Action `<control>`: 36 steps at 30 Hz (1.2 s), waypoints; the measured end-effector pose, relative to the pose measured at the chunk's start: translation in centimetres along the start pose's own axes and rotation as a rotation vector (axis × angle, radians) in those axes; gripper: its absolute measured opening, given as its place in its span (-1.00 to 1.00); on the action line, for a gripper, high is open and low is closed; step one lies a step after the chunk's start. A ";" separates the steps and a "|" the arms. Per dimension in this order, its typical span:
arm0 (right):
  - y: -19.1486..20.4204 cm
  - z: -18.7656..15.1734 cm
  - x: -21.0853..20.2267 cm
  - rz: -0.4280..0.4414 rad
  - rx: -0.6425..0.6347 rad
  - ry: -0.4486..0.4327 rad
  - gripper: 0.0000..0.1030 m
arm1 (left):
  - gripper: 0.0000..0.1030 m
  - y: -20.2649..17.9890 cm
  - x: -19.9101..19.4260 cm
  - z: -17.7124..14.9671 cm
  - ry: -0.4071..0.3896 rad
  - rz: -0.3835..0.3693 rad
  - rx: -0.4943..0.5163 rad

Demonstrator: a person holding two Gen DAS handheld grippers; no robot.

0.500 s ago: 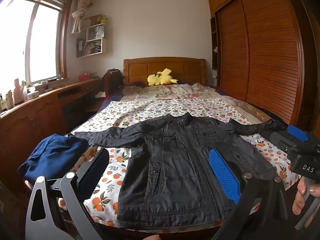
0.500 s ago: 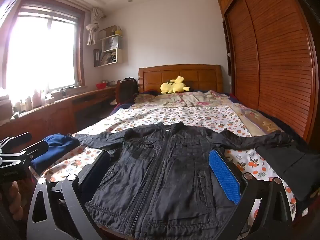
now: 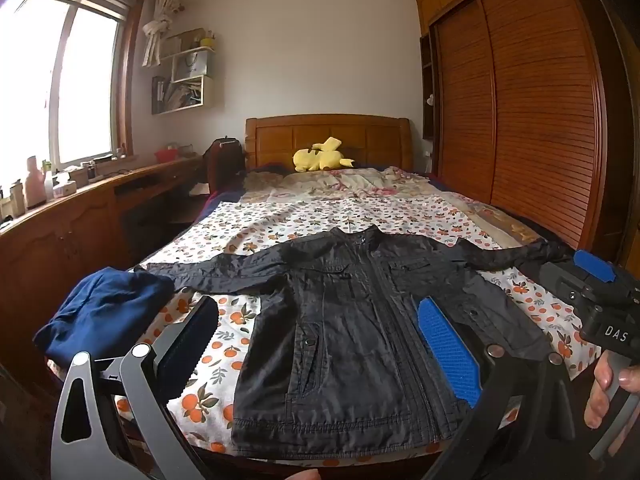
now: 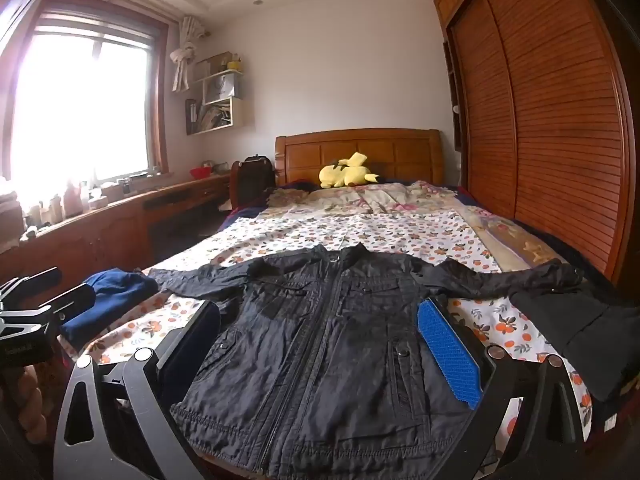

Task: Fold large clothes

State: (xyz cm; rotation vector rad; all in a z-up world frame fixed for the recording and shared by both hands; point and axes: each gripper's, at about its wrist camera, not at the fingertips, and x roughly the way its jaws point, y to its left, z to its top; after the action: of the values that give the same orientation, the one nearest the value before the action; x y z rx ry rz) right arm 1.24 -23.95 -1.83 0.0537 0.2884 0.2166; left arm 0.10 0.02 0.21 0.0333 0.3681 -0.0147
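Observation:
A black zip-front jacket (image 3: 352, 336) (image 4: 328, 344) lies flat and front-up on the near end of the bed, sleeves spread to both sides, hem at the bed's front edge. My left gripper (image 3: 320, 328) hovers over the jacket's lower half, open and holding nothing. My right gripper (image 4: 320, 328) also hangs above the jacket, wide open and empty. In the left wrist view the right gripper (image 3: 596, 288) shows at the right edge, held by a hand (image 3: 608, 388). The left gripper (image 4: 36, 304) shows at the left edge of the right wrist view.
A folded navy garment (image 3: 100, 316) (image 4: 108, 300) lies left of the jacket; a folded black garment (image 4: 580, 328) lies right, by the sleeve end. The floral bedsheet (image 3: 320, 220) stretches to a headboard with a yellow plush (image 3: 320, 156). A wooden desk (image 3: 60, 232) runs left, a wardrobe (image 3: 540, 120) right.

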 end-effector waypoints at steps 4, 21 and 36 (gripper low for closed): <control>0.0 0.0 0.0 0.000 0.001 0.003 0.86 | 0.95 0.0 0.2 0.0 0.000 0.000 -0.001; -0.3 -0.1 0.1 -0.002 0.001 0.006 0.86 | 0.95 -0.7 0.1 -0.1 0.002 0.000 0.005; -0.8 -0.5 0.4 -0.004 0.000 0.004 0.86 | 0.95 -0.9 0.0 -0.1 -0.005 -0.010 0.008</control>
State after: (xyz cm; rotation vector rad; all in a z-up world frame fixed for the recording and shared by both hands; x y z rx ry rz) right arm 1.63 -24.60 -2.47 0.0529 0.2926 0.2125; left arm 0.05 -0.91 0.08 0.0390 0.3630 -0.0259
